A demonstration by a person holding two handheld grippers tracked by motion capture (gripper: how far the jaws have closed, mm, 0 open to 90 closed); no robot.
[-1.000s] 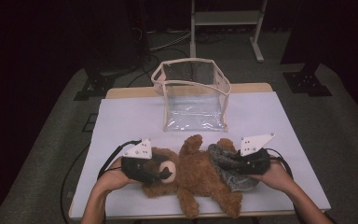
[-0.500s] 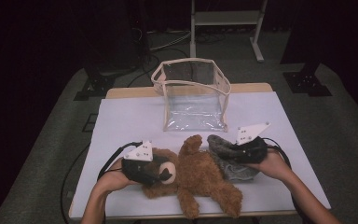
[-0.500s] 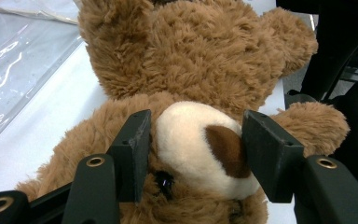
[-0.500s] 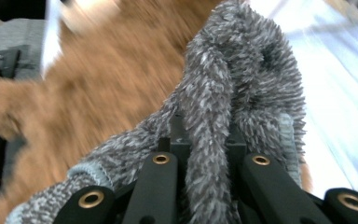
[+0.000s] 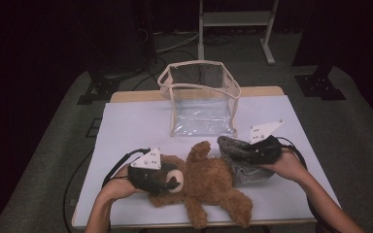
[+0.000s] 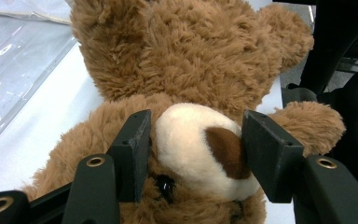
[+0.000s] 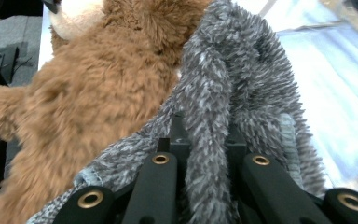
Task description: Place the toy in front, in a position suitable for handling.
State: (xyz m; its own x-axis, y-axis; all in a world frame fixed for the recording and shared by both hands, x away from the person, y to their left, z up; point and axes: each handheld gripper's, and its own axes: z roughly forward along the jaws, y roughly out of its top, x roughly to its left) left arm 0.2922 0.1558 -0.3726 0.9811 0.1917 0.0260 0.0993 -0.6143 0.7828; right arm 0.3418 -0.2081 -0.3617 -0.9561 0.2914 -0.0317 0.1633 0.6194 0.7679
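High view: the brown teddy bear [image 5: 209, 182] lies on its back near the front edge of the white tabletop [image 5: 131, 126], its head toward the person's left and its legs toward the front right, so its long axis runs roughly across the tabletop. Much of its head is hidden under the left tool [image 5: 167, 180]; in the left gripper view the two jaws stand partly open on either side of the cream snout [image 6: 200, 154], close to it, though whether they press it is hard to tell. The grey fuzzy cloth [image 5: 240, 155] covers the bear's far side. The right tool [image 7: 205, 140] is closed on a fold of that cloth, whose lower edge is cut off. Since half a second ago the cloth has been lifted higher and drawn further off the bear. A clear bag [image 5: 201, 99] stands open behind, well apart.
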